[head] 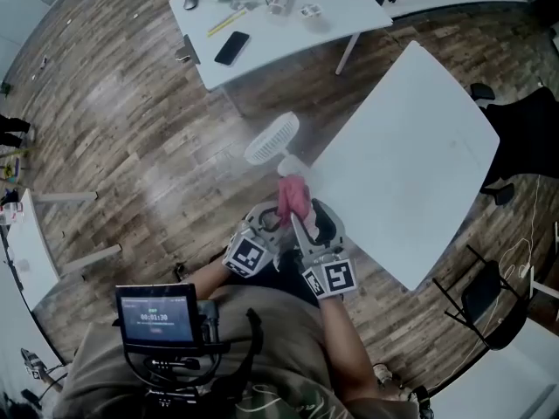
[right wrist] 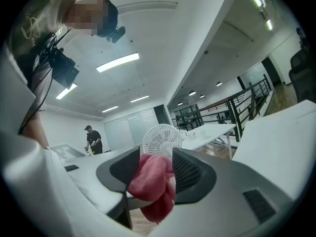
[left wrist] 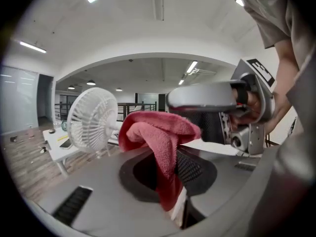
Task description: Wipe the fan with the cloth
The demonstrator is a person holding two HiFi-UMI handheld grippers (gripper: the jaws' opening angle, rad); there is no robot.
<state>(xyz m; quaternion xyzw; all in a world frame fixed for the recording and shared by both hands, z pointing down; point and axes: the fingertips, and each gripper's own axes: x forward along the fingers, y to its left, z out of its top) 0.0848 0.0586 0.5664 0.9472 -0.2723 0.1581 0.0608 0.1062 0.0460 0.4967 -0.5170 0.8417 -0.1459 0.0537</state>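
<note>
- Left gripper (head: 269, 219): jaws narrow, pinching the red cloth (head: 293, 197) just in front of the white fan (head: 272, 138)
- Right gripper (head: 306, 223): jaws wide, loose around the same cloth
- Fan upright, the white table (head: 419, 164) beside it

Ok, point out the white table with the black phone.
The far table at the head view's top; the phone lies on it. The large table beside the fan has none.
</note>
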